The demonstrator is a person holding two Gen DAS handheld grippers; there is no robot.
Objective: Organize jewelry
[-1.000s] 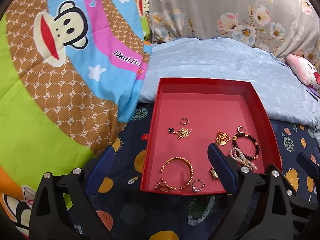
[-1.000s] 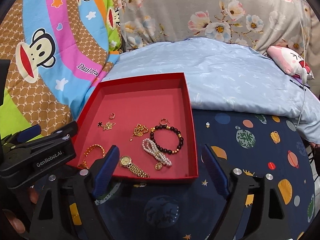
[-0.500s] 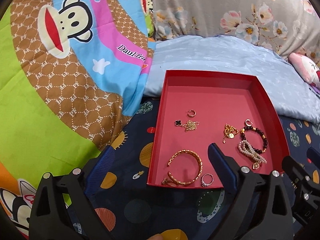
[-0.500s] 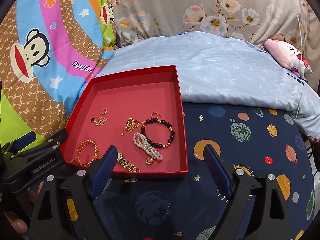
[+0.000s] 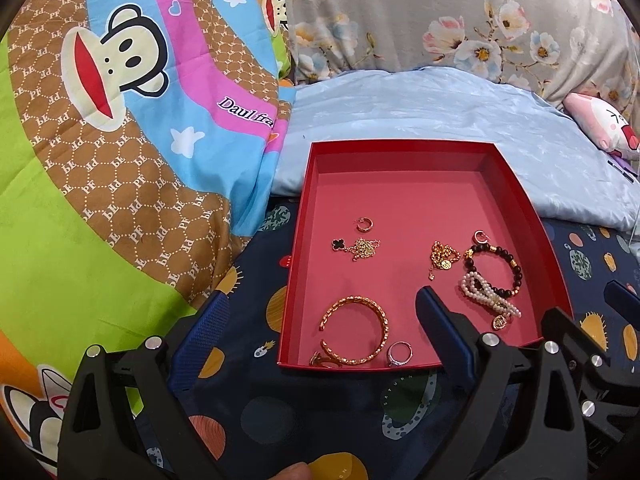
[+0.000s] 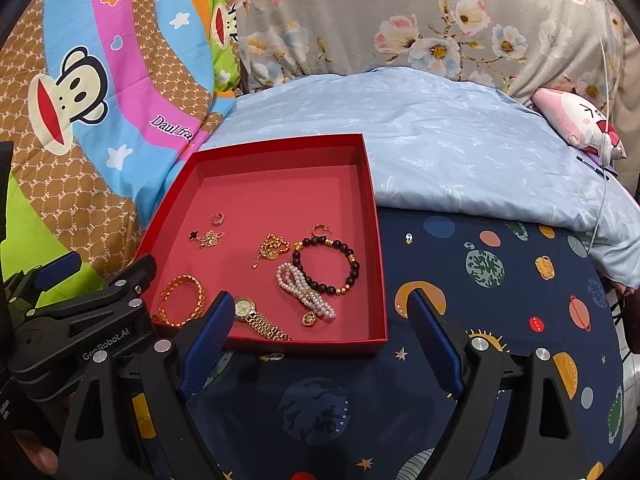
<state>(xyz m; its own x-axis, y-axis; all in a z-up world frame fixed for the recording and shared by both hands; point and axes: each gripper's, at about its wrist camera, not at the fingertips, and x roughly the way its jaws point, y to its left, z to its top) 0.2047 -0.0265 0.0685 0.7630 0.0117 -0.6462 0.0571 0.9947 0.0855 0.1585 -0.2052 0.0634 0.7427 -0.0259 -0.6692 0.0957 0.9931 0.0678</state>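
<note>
— Planet-print sheet (image 6: 500, 320) underneath, red tray (image 5: 532, 216) resting on it — jewelry?
— Inside it: gold bangle (image 5: 356, 330), pearl bracelet (image 6: 306, 290). Left gripper (image 5: 320, 344) and right gripper (image 6: 320, 340) both spread wide, holding nothing.

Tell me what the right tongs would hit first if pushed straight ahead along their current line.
Probably the near right corner of the red cardboard tray, just ahead between the open right tongs; depth is uncertain, so they could meet the planet-print navy bedsheet first.

red tray (image 5: 532, 216) with pink floor, gold bangle (image 5: 356, 330), black-and-gold bead bracelet (image 6: 326, 266), white pearl strand (image 6: 306, 294), navy planet-print bedsheet (image 6: 500, 280), pale blue quilt (image 6: 440, 148), grey floral pillow (image 5: 460, 16), rainbow-striped monkey-print blanket (image 5: 100, 140)
</note>
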